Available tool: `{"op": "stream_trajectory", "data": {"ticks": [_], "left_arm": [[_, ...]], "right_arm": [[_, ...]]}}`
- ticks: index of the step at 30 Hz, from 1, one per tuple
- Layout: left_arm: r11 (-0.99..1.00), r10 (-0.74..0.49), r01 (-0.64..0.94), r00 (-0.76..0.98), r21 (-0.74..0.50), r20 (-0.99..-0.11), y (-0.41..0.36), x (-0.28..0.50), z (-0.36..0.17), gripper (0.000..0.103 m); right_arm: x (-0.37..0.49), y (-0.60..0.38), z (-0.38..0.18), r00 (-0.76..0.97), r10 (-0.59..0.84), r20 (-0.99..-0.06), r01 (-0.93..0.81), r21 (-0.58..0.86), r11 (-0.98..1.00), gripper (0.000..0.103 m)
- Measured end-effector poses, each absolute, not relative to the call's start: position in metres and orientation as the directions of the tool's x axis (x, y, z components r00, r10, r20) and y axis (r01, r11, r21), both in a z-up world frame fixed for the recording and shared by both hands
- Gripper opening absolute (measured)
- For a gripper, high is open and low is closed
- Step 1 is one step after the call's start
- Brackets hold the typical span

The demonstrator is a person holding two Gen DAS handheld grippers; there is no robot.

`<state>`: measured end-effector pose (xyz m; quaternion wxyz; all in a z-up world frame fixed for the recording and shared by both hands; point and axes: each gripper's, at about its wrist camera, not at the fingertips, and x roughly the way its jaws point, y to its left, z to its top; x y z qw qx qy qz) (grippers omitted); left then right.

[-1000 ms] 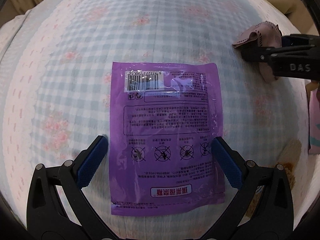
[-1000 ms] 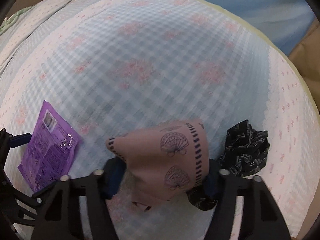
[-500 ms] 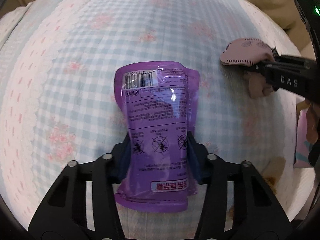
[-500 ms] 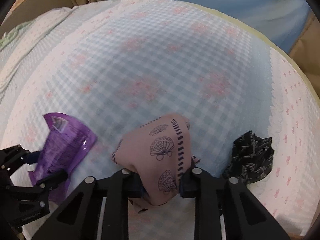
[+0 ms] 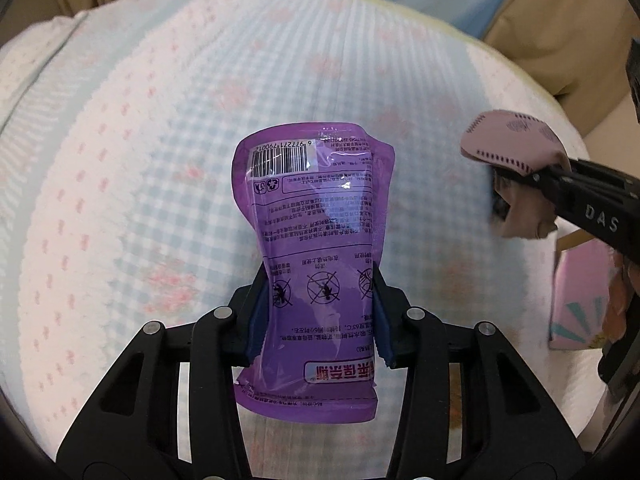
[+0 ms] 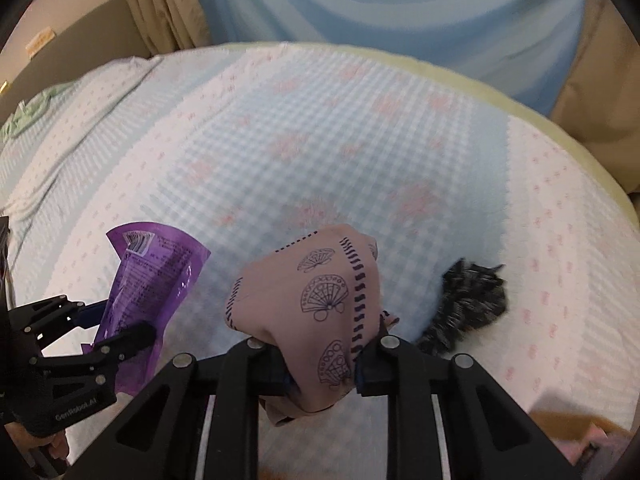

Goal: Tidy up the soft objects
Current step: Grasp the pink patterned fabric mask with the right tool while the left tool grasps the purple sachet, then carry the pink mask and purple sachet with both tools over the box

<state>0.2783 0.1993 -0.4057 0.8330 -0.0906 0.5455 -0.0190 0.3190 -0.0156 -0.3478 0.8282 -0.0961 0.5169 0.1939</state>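
Note:
My left gripper (image 5: 318,312) is shut on a purple plastic pouch (image 5: 316,216) with a barcode and holds it above the bed. The pouch (image 6: 154,280) and the left gripper (image 6: 108,330) also show at the left of the right wrist view. My right gripper (image 6: 322,368) is shut on a pink cloth (image 6: 320,300) printed with fans, lifted off the bed. That cloth (image 5: 516,148) and the right gripper show at the right edge of the left wrist view. A black patterned cloth (image 6: 468,304) lies bunched on the bed to the right of the pink one.
The bed has a blue-and-white checked cover (image 6: 320,152) with pink flowers. A pink box (image 5: 580,296) stands at the bed's right edge. Blue bedding (image 6: 380,4) and beige curtains (image 6: 160,4) are behind.
My left gripper closed on the purple pouch and lifted it off the bed. My right gripper closed on the pink cloth and raised it. Both views have tilted up toward the far side.

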Motion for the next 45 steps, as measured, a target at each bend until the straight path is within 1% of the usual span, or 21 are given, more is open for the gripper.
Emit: {"op": "stream_trajectory", "data": {"ticks": [8,13,18,24,28,33,38,45], "left_arm": [[0.985,-0.120,-0.053,0.478,-0.165,-0.870,0.192,0.250,-0.312,0.040],[0.987,-0.121,-0.025,0.517,-0.156,-0.848,0.167,0.223,-0.245,0.040],[0.988,-0.142,0.023,0.551,-0.155,-0.823,0.122,0.202,-0.193,0.040],[0.981,-0.191,0.098,0.569,-0.165,-0.800,0.043,0.182,-0.160,0.040],[0.977,-0.215,0.129,0.576,-0.172,-0.788,-0.018,0.171,-0.150,0.040],[0.971,-0.237,0.161,0.566,-0.177,-0.789,-0.094,0.166,-0.156,0.040],[0.965,-0.256,0.179,0.496,-0.191,-0.830,-0.153,0.175,-0.185,0.040],[0.963,-0.222,0.233,0.405,-0.135,-0.887,-0.202,0.195,-0.236,0.040]], "right_arm": [[0.257,-0.039,-0.247,0.463,0.240,-0.854,-0.322,0.090,0.943,0.020],[0.207,-0.069,-0.185,0.510,0.236,-0.827,-0.235,0.129,0.963,0.020],[0.170,-0.111,-0.147,0.537,0.218,-0.815,-0.173,0.147,0.974,0.020],[0.138,-0.187,-0.115,0.568,0.162,-0.807,-0.109,0.121,0.987,0.020],[0.124,-0.249,-0.104,0.581,0.130,-0.804,-0.061,0.116,0.991,0.020],[0.126,-0.309,-0.110,0.564,0.106,-0.819,-0.037,0.103,0.994,0.020],[0.137,-0.361,-0.132,0.519,0.099,-0.849,-0.011,0.109,0.994,0.020],[0.158,-0.397,-0.176,0.447,0.132,-0.885,0.038,0.167,0.985,0.020]]}}
